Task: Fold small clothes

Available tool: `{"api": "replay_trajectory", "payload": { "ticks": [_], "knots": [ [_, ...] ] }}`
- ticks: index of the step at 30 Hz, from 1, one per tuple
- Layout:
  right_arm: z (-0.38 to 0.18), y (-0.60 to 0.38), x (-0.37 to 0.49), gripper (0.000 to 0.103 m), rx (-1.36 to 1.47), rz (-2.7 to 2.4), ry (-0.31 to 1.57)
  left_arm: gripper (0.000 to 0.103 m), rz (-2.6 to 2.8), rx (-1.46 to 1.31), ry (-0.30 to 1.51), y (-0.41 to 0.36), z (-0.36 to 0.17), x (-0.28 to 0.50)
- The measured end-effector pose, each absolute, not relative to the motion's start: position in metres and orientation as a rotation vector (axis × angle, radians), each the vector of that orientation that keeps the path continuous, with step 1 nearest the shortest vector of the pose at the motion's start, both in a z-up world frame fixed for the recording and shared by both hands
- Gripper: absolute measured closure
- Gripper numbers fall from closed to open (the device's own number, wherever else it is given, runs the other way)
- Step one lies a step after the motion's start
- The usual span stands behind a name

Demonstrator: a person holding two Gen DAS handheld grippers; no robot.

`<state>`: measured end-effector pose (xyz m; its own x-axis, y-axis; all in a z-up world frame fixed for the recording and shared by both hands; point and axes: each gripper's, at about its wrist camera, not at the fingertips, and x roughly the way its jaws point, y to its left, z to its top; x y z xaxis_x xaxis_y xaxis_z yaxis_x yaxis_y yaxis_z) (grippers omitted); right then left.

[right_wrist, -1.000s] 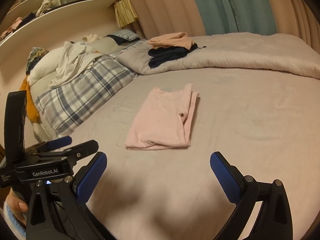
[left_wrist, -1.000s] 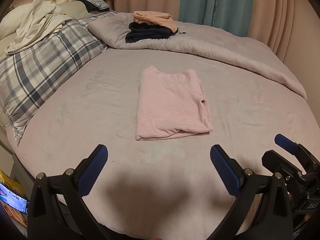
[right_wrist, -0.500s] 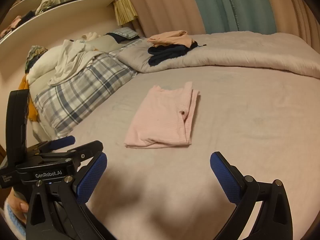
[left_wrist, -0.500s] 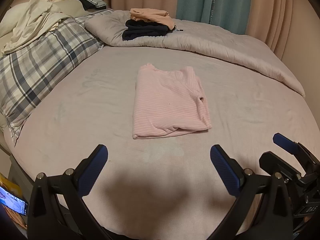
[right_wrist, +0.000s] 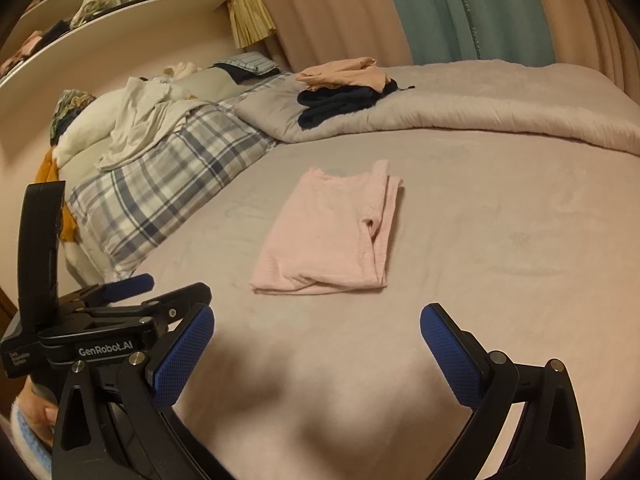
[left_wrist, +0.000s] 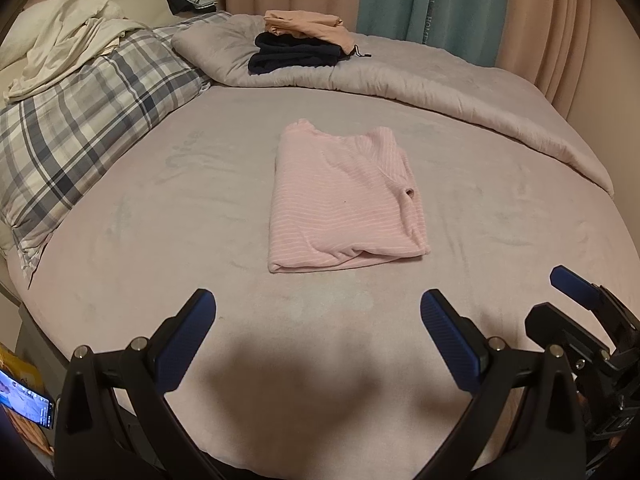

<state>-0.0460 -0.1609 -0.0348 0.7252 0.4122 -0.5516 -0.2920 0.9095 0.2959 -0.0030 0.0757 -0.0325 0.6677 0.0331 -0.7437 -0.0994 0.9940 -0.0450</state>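
A pink striped garment (left_wrist: pixel 344 200) (right_wrist: pixel 332 236) lies folded into a flat rectangle in the middle of the bed. My left gripper (left_wrist: pixel 318 320) hovers open over the sheet, a little short of the garment's near edge, with nothing between its blue pads. My right gripper (right_wrist: pixel 316 336) is open too and holds nothing, just nearer than the garment and to its right. In the left wrist view the right gripper's fingers (left_wrist: pixel 572 284) show at the lower right. In the right wrist view the left gripper's body (right_wrist: pixel 104 312) sits at the lower left.
A stack of folded clothes, peach on dark navy (left_wrist: pixel 300 46) (right_wrist: pixel 344 92), rests on the grey duvet (left_wrist: pixel 440 84) at the back. A plaid pillow (left_wrist: pixel 84 128) with white cloth on it lies left. Curtains (left_wrist: pixel 420 0) hang behind. A phone (left_wrist: pixel 24 402) shows at lower left.
Both grippers have drifted slightly, so the view has shifted a little to the left across the bed. The pink garment lies as before and both grippers stay open.
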Motion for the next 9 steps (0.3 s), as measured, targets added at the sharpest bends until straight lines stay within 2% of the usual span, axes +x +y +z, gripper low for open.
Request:
{"api": "replay_trajectory", "payload": {
  "ticks": [9],
  "knots": [
    [-0.0348, -0.1555, -0.0487, 0.001, 0.194, 0.395, 0.652, 0.001, 0.072, -0.074, 0.835, 0.0737, -0.0329, -0.0035]
  ]
}}
